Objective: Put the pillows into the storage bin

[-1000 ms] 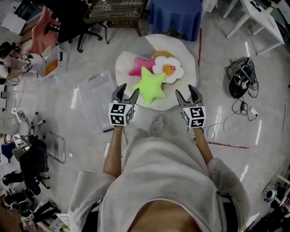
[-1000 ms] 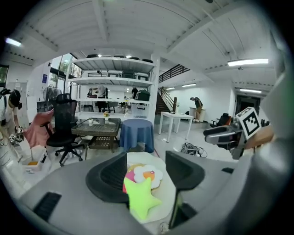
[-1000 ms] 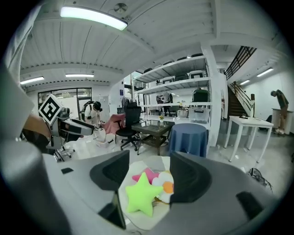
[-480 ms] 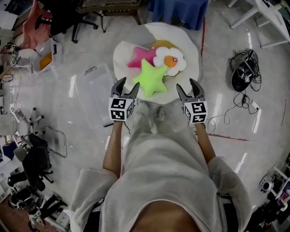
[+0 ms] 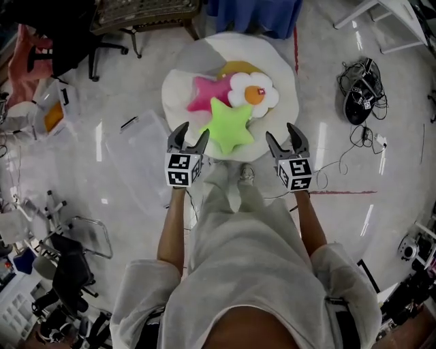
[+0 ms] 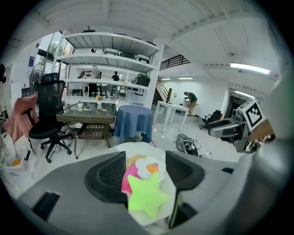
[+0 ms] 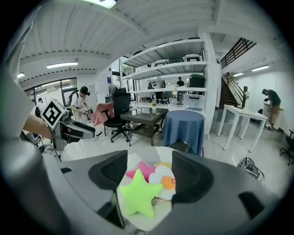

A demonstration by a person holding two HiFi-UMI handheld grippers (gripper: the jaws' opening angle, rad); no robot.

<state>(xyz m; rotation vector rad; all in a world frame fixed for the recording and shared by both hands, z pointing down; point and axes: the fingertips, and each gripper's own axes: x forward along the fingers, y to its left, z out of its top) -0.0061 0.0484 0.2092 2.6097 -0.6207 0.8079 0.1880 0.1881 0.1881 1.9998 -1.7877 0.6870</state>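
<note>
Three pillows lie on a round white rug (image 5: pixel 279 65) on the floor: a green star pillow (image 5: pixel 230 125) nearest me, a pink star pillow (image 5: pixel 208 94) behind it, and a white flower pillow (image 5: pixel 253 93) with an orange middle. A clear storage bin (image 5: pixel 139 163) sits on the floor left of the rug. My left gripper (image 5: pixel 189 138) is open, just left of the green star pillow (image 6: pixel 144 197). My right gripper (image 5: pixel 287 138) is open at the rug's near right edge; its jaws have just been opening, with nothing between them. The green star pillow (image 7: pixel 136 194) shows beyond them.
A blue-draped round table (image 5: pixel 255 15) and a wicker-shelf glass table (image 5: pixel 146 13) stand beyond the rug, with a black office chair (image 5: pixel 65 37) to the left. A tangle of cables and a black helmet (image 5: pixel 360 88) lie at right. Chairs and boxes crowd the left.
Both grippers have moved forward and down toward the rug; the pillows sit closer to them now. The right jaws stand slightly wider.
</note>
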